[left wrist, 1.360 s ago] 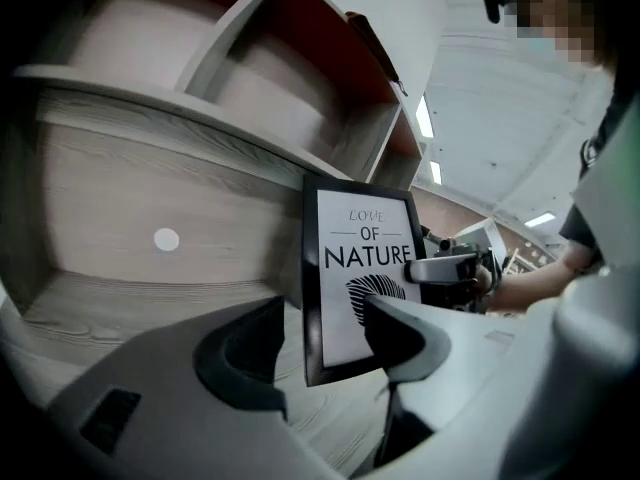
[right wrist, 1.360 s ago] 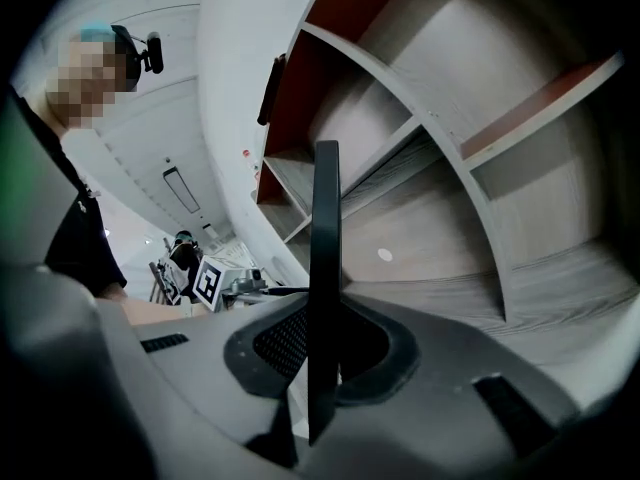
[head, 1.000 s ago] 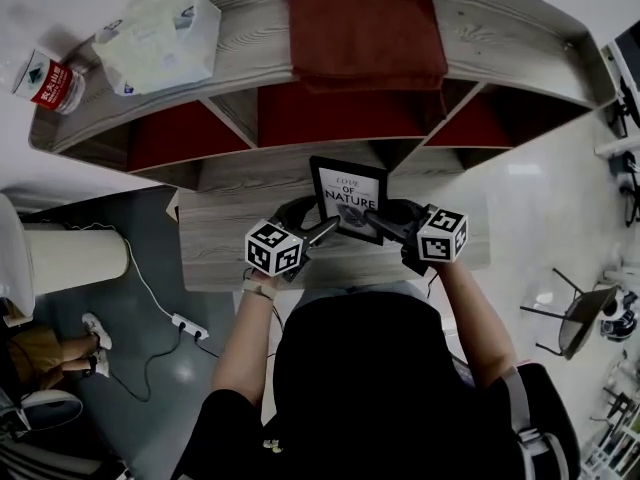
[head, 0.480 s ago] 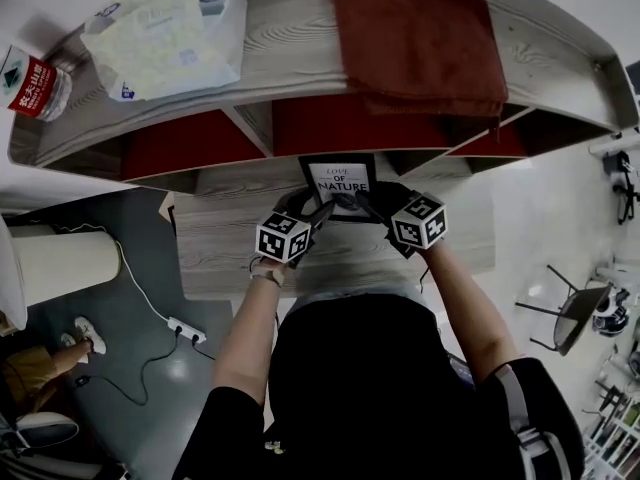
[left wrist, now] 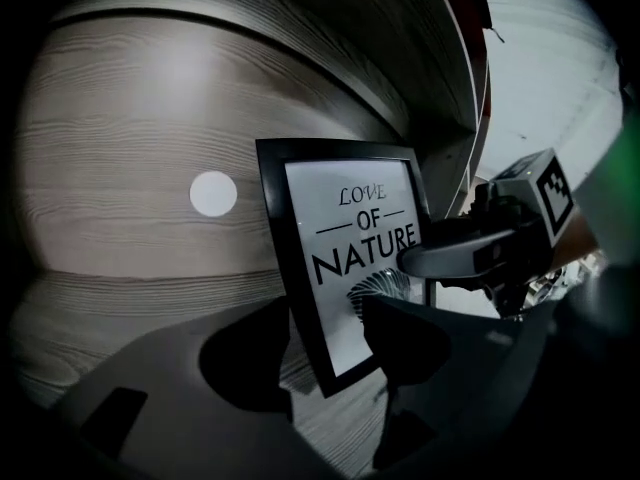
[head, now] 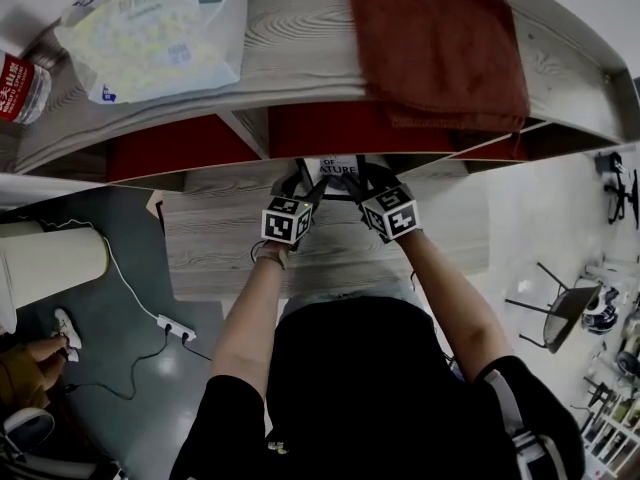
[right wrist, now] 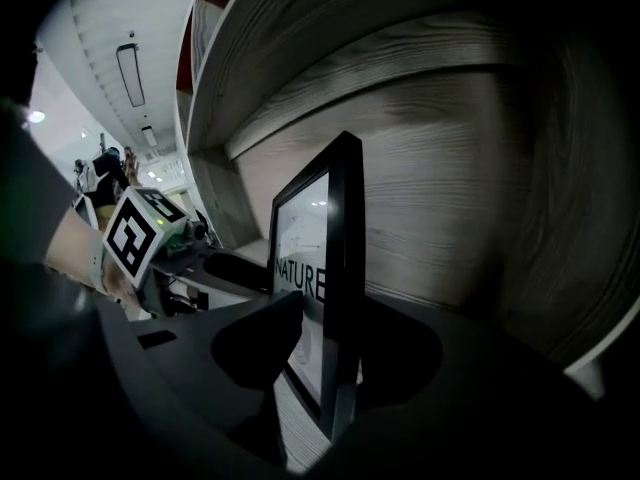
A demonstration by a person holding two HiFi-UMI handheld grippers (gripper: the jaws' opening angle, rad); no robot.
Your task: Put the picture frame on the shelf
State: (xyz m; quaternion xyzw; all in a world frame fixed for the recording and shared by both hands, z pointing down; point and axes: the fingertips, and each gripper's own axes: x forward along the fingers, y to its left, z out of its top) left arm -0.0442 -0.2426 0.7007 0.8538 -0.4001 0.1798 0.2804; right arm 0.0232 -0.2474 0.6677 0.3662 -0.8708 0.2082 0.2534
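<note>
Right hand-held gripper point(right wrist: 338, 333) just opened round picture frame point(left wrist: 350, 258), now inside shelf point(head: 295, 38); left point(left wrist: 326, 316) spread.

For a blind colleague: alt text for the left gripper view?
A LOVE OF NATURE picture frame stands in a wooden shelf compartment, its lower corner between the left gripper's open jaws, which just closed slightly. The right gripper, jaws just opening, is at its right edge.

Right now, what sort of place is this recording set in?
Probably an indoor lab or office staged with home furniture: a curved wood-grain shelf unit with red-backed cubbies, long ceiling strip lights, and a power strip trailing its cable across the grey floor.
</note>
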